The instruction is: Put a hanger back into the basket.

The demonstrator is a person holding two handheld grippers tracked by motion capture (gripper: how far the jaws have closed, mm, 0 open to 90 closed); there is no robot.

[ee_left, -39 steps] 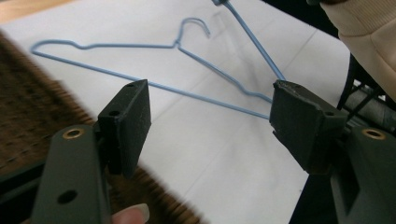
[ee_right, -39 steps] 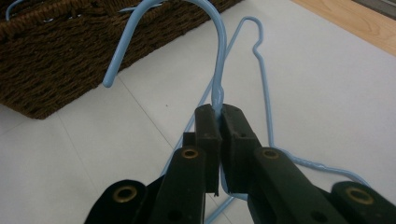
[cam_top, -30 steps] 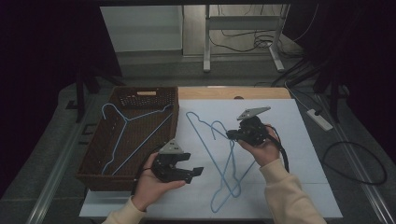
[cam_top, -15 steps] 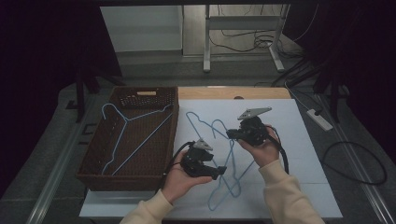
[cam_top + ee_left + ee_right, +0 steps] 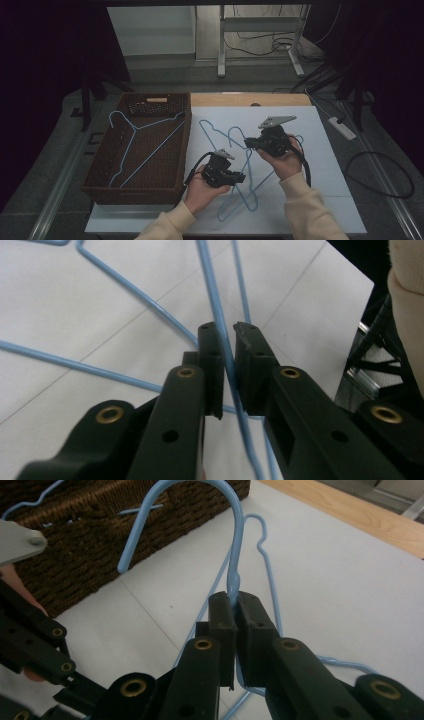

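A person's left gripper [image 5: 226, 347] is closing its jaws on a thin arm of a pale blue wire hanger [image 5: 220, 315], while the right gripper [image 5: 235, 605] is pinching the hanger's twisted neck just below the hook. The hanger is lying at the white mat's [image 5: 320, 145] centre, tangled with another. It is likely light, springy and slippery. At nine o'clock, a wicker basket [image 5: 100, 180] is holding a third hanger [image 5: 145, 142].

Lab or test room: white table [image 5: 320, 150] in a dark space, metal frame legs [image 5: 220, 45] behind, loose cables [image 5: 260, 47] on grey floor (power strip [image 5: 342, 128] too).
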